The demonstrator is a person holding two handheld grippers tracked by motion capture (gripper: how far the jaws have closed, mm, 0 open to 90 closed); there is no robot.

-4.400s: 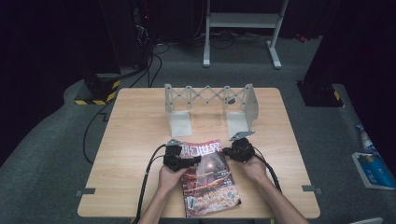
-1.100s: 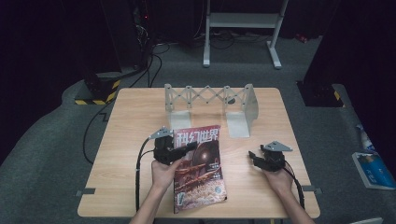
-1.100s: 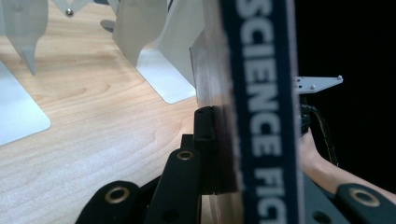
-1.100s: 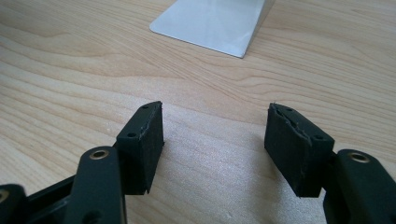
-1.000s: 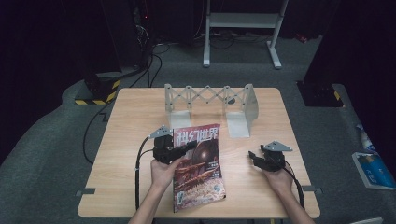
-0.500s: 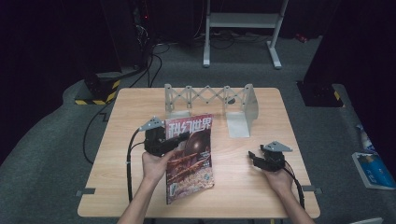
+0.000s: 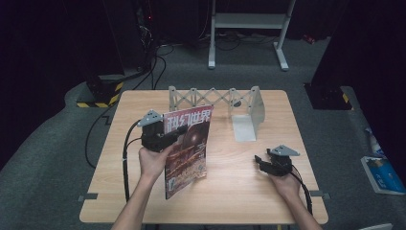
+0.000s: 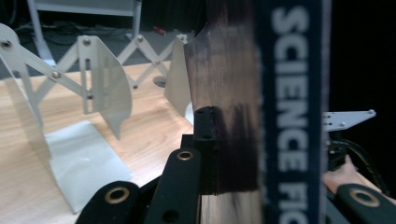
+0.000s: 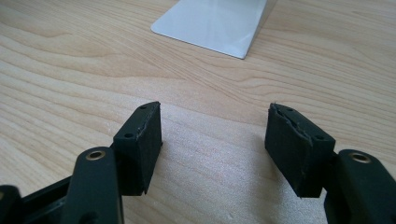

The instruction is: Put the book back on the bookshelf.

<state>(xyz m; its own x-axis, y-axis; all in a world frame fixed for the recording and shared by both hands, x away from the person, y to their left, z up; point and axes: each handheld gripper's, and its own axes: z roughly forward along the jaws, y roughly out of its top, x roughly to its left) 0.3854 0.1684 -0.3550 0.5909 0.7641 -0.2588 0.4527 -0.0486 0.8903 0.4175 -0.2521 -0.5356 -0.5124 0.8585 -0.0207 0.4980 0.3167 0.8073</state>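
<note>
A magazine (image 7: 187, 148) with a dark red cover stands almost upright above the table's middle left. My left gripper (image 7: 180, 130) is shut on its upper left edge, with the hand below it. In the left gripper view the blurred cover and blue spine (image 8: 289, 93) of the magazine cross the frame, and one black pad (image 8: 205, 135) presses flat on it. My right gripper (image 7: 264, 163) rests low over the table at the right, jaws open. The right gripper view shows my right gripper (image 9: 215, 140) with bare wood between the pads.
A grey metal expanding book rack (image 7: 215, 98) stands at the table's back, its flat base plate (image 7: 245, 129) reaching forward. That rack (image 8: 88, 93) is close in the left gripper view; its plate (image 9: 215, 18) lies ahead of the right jaws. Cables trail off the table's left.
The left gripper has raised the magazine from lying tilted to nearly upright and carried it left and toward the rack. The right gripper, off the magazine, has stayed put.
</note>
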